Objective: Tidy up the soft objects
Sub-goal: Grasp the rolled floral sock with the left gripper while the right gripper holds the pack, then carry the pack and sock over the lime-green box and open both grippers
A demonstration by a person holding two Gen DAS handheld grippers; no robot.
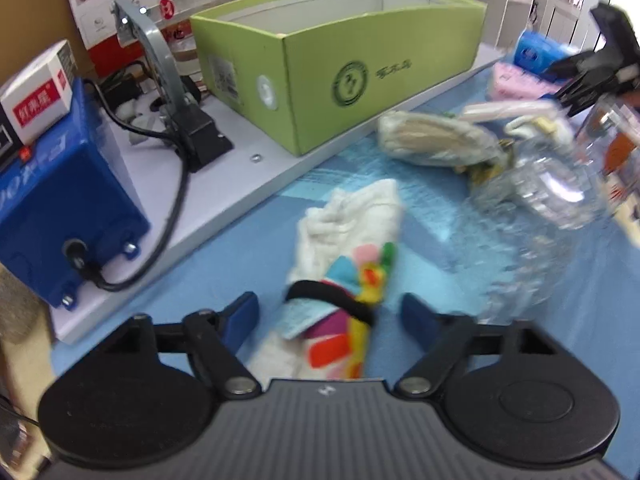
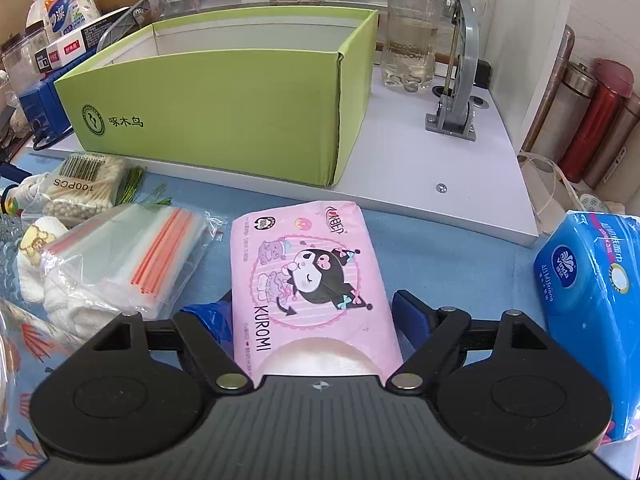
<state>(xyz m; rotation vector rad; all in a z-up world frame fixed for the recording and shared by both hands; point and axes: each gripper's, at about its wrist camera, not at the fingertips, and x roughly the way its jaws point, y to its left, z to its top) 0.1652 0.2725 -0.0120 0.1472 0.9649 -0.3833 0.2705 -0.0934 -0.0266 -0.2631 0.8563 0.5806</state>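
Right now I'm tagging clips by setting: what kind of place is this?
Probably a cluttered home or office desk used as a workbench: a blue cloth covers the surface, a green cardboard box sits on a white board, a blue power unit with cables stands nearby, and steel flasks line the edge.

You are working at a makeshift test bench, more a lab or workroom corner than a lived-in home. A blue cloth covers the table, and a white board with screws in it lies across the back, carrying a grey metal bracket and an empty green cardboard box. On the left stands a blue power unit with black cables. Household props crowd the cloth: a pink tissue pack, a blue tissue pack, cotton swabs and zip bags. Behind stand a cola bottle, metal flasks and stacked cartons.
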